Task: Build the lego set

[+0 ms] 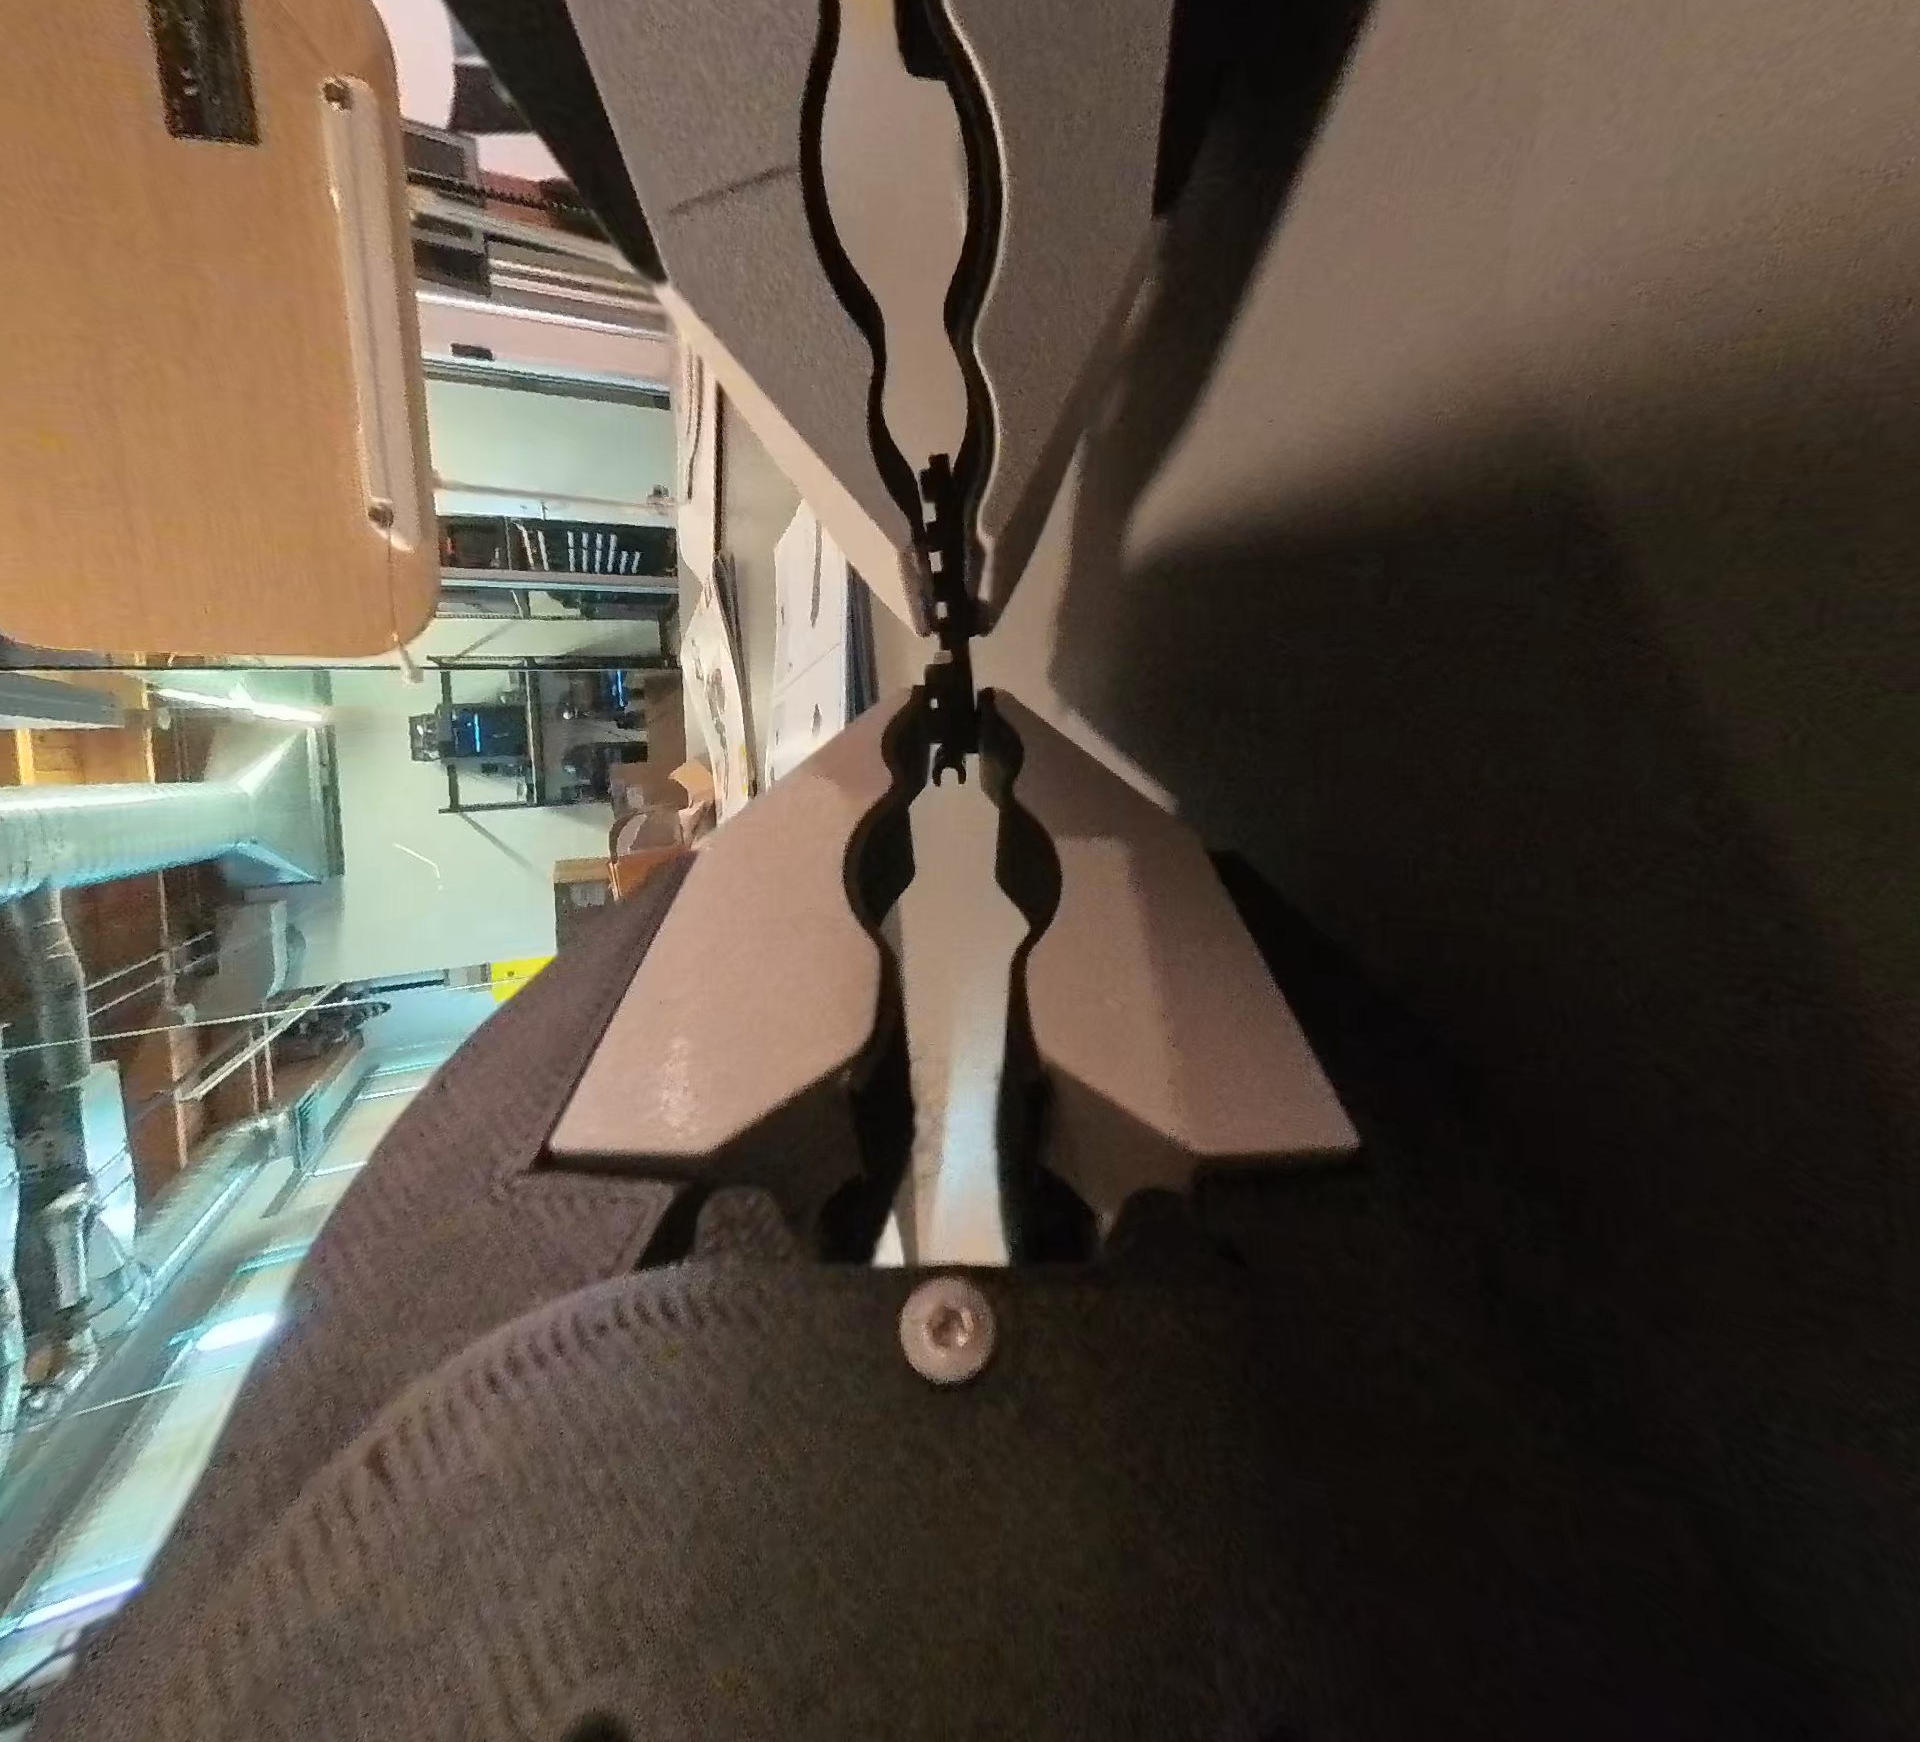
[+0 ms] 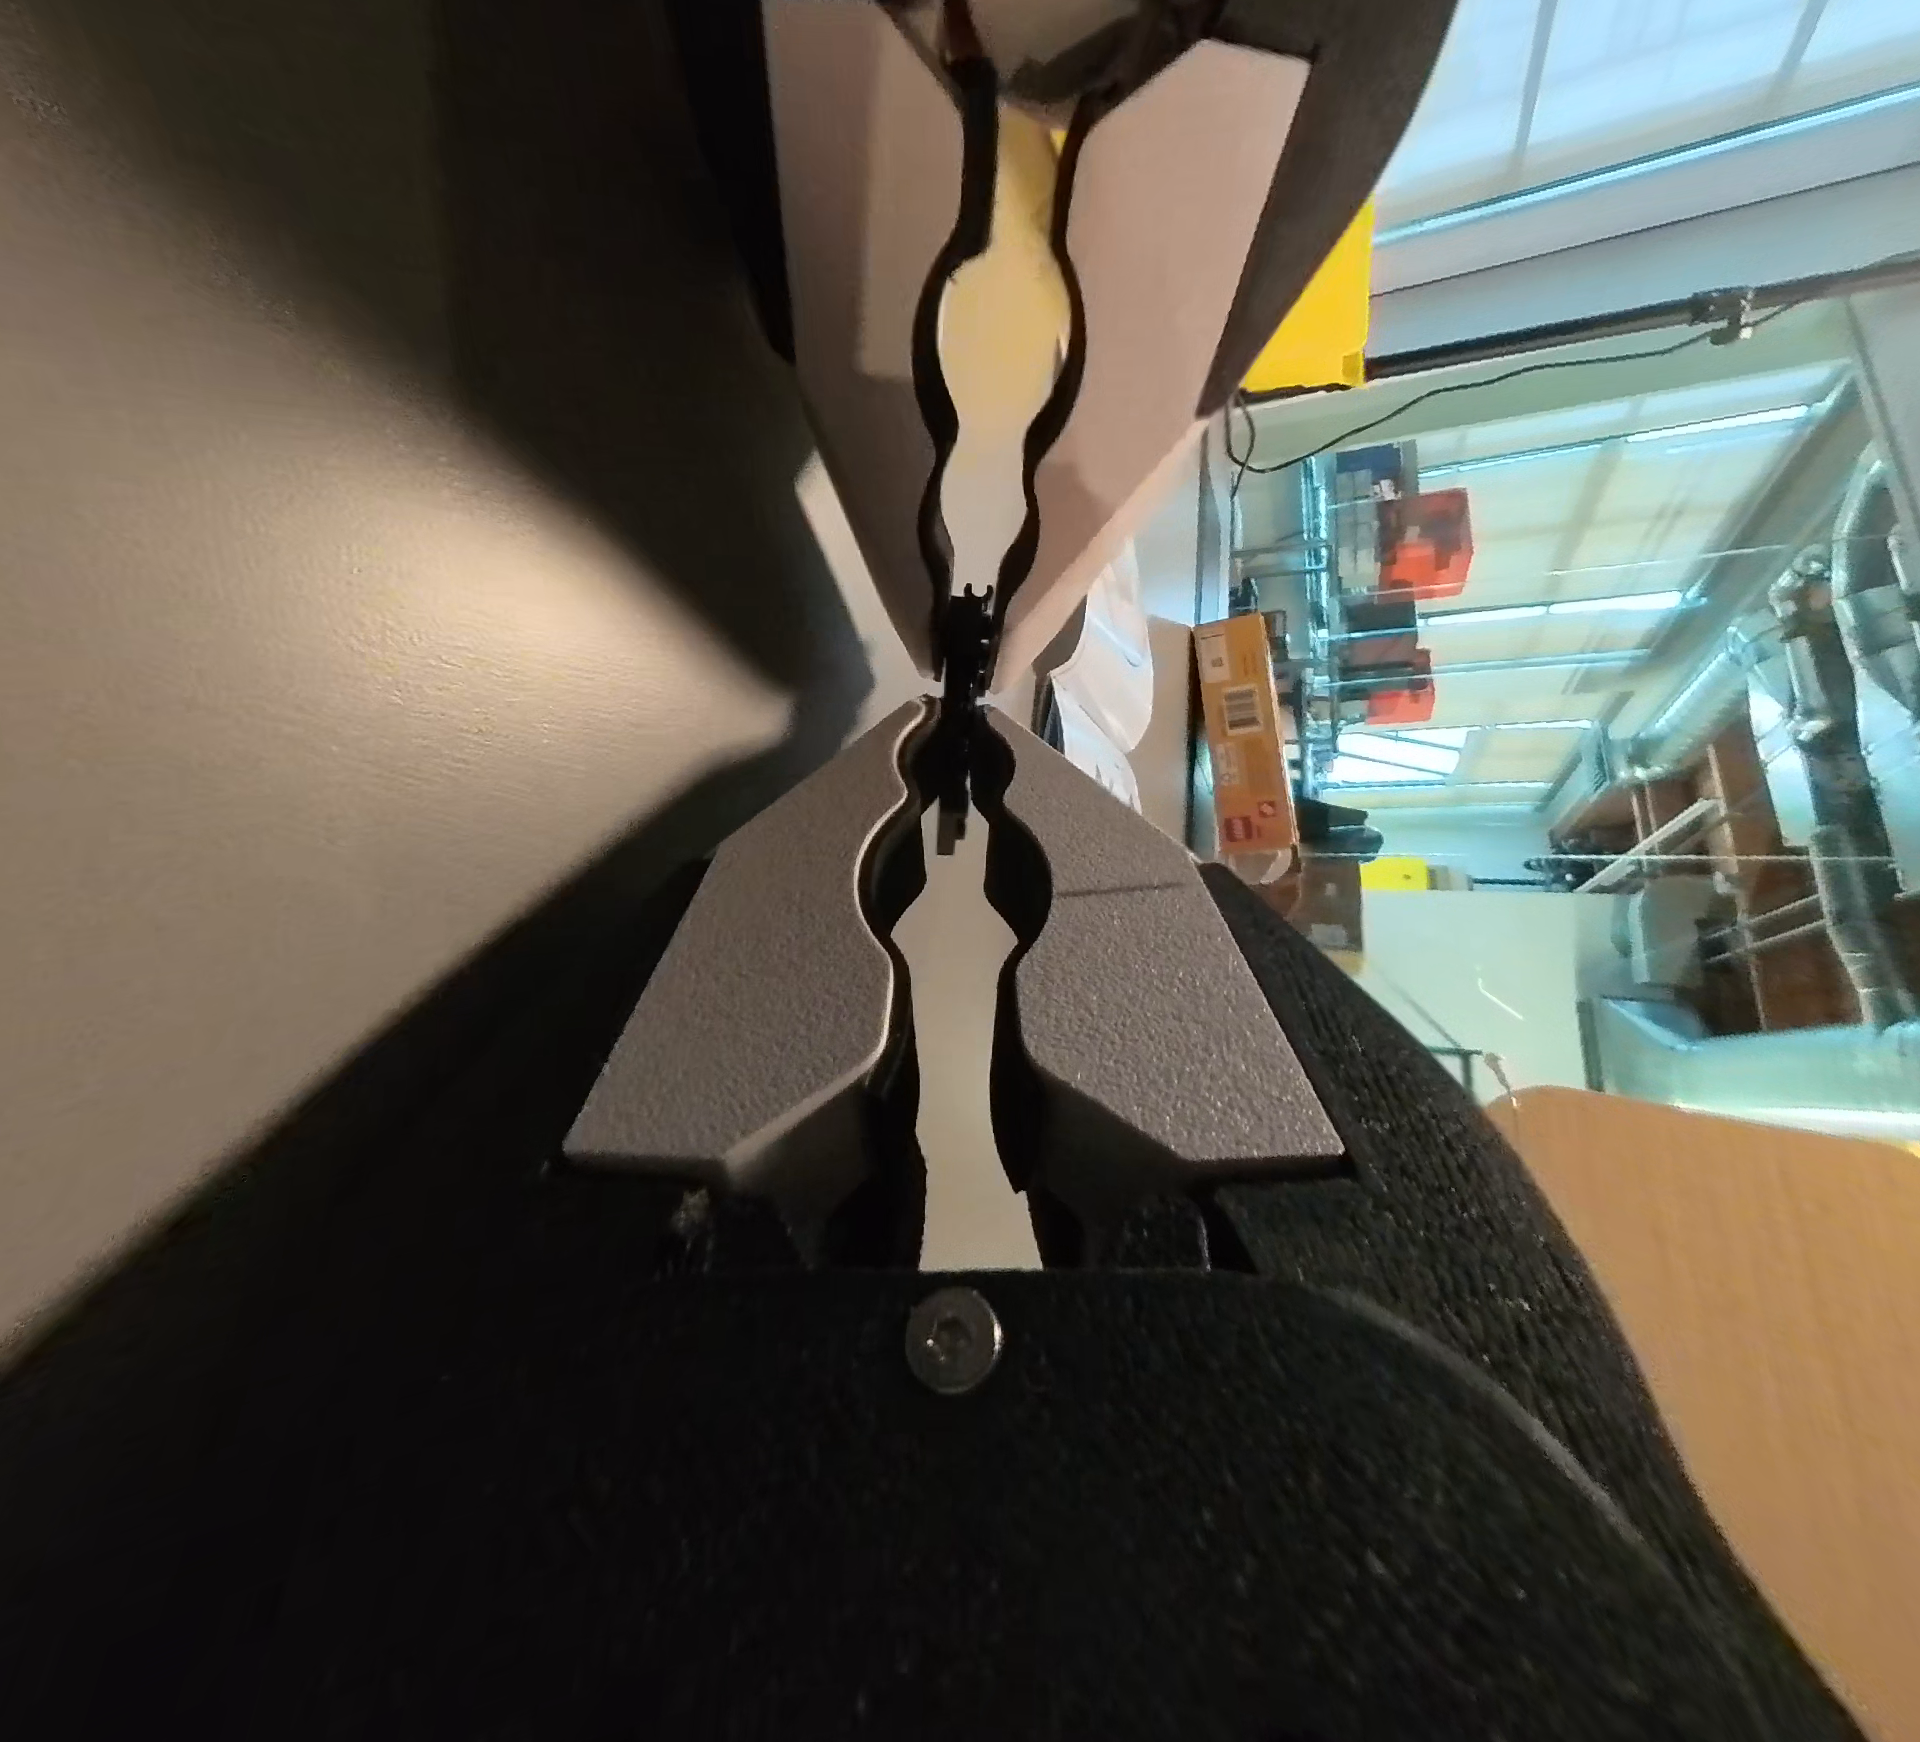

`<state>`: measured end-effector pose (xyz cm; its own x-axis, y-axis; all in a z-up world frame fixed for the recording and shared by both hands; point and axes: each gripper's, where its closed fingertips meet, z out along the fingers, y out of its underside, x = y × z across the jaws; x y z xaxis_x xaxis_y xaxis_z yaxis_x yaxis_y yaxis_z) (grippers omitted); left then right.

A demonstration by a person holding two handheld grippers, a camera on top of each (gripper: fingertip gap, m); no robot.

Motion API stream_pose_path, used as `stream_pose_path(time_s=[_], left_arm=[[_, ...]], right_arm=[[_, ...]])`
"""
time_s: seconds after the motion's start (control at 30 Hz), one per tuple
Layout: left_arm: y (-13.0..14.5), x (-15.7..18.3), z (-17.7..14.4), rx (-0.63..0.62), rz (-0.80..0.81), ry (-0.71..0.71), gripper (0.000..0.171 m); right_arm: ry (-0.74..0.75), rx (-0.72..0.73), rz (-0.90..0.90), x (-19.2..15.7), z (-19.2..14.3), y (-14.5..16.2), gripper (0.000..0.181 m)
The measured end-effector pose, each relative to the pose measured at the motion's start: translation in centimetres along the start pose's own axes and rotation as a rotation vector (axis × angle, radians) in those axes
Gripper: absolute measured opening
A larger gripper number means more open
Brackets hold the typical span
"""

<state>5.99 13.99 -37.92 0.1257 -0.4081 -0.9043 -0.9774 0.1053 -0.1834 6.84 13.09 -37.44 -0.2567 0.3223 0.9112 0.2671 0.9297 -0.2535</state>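
The two grippers meet tip to tip, each pinching one end of the same thin black lego piece [image 1: 948,622], so the step in hand looks like pressing or seating two small parts together along one line. To do it well, I judge both tools should stay on a common axis and push straight toward each other, without twisting, since a piece this slender would likely bend or pop out sideways under any skewed load. In the left wrist view the left gripper [image 1: 951,736] has its fingers drawn narrow around the lower end of the piece, with the right gripper [image 1: 951,549] coming in from 12 o'clock and clamped on the upper end. The right wrist view mirrors this: the right gripper [image 2: 951,757] holds the piece [image 2: 961,695] at frame centre, the left gripper [image 2: 971,622] opposite at 12 o'clock. The piece is black, narrow and studded or toothed along one edge, with a small clip-like end; finer detail is too small to tell.
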Motion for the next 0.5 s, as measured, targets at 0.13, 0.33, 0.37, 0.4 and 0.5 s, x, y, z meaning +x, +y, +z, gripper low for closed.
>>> stream_pose_path(time_s=[0.13, 0.33, 0.37, 0.4, 0.5], left_arm=[[0.28, -0.32, 0.34, -0.022, 0.012, -0.066, 0.017], [0.02, -0.19, 0.37, -0.012, 0.110, -0.091, 0.011], [0.00, -0.22, 0.36, -0.015, 0.126, -0.092, 0.011], [0.03, -0.12, 0.40, -0.019, 0.130, -0.080, 0.010], [0.19, 0.06, 0.16, -0.045, 0.088, -0.020, 0.008]], right_arm=[[-0.008, 0.006, 0.005, -0.09, 0.01, -0.03, 0.002], [0.010, 0.018, -0.034, 0.06, -0.15, -0.49, 0.002], [0.010, 0.014, -0.050, 0.00, -0.17, -0.47, 0.002], [0.007, 0.011, -0.061, -0.14, -0.15, -0.46, 0.002], [0.012, 0.008, -0.079, -0.16, -0.07, -0.61, 0.002]])
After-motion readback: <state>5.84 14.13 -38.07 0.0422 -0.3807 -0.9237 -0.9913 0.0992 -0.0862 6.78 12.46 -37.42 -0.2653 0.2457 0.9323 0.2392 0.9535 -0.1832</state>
